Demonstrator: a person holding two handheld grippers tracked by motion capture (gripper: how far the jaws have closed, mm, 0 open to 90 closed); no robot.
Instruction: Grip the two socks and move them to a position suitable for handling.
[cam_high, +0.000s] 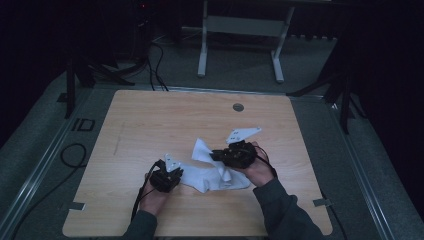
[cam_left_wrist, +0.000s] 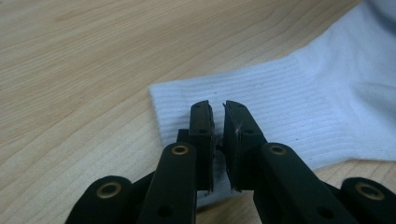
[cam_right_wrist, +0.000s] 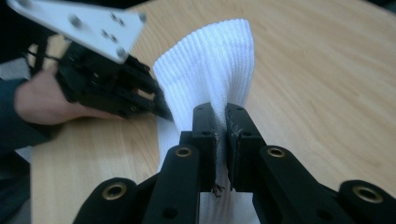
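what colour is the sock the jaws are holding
White, with a fine ribbed knit at the cuff of the sock; the left gripper view shows it best.

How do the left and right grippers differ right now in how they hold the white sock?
The left gripper pins the sock's ribbed cuff end flat on the wooden table. The right gripper holds another part lifted off the table, the fabric standing up past its fingers. The left sits nearer the person, the right farther out. Both are shut on the sock.

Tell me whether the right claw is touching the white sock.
Touching. In the right gripper view the right claw is shut on a fold of the white sock, the ribbed fabric pinched between its jaws and rising above them.
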